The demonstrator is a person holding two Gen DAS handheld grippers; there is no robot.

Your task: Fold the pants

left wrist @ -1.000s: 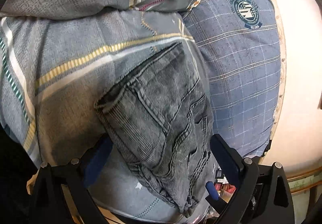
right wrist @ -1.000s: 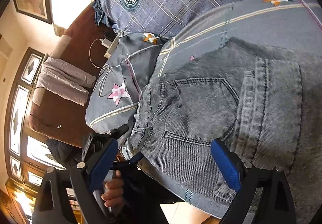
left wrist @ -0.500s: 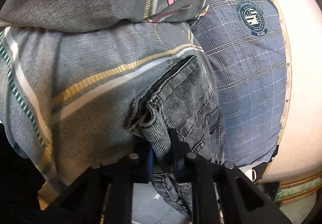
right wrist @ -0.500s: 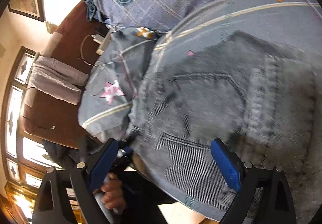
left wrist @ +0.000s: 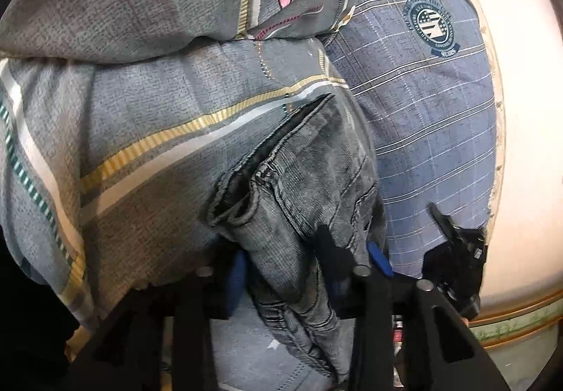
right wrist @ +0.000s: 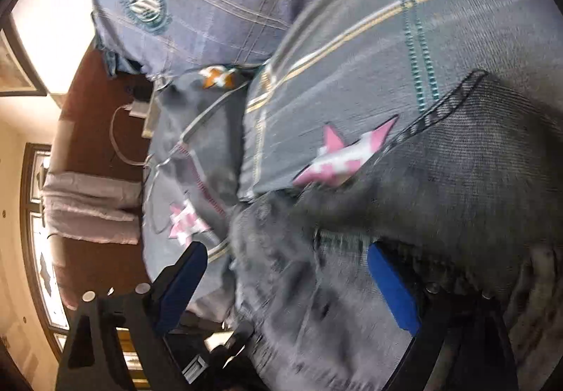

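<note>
Item, left side: the left gripper, blue-padded. Its jaws have just been opening after a squeeze; the pads are seen apart, with a bunched fold of the grey jeans lying between them, and whether that cloth is pressed cannot be told.

Item, centre: the jeans, folded, laid on a striped grey quilt beside a blue plaid pillow. The long axis is seen running away from the left fingers, up toward the quilt's yellow stripe.

Item, right side: the right gripper, jaws wide apart and empty. The denim is spread directly ahead of and beneath its pads, blurred. The left hand is judged the nearer to the folded edge.
</note>
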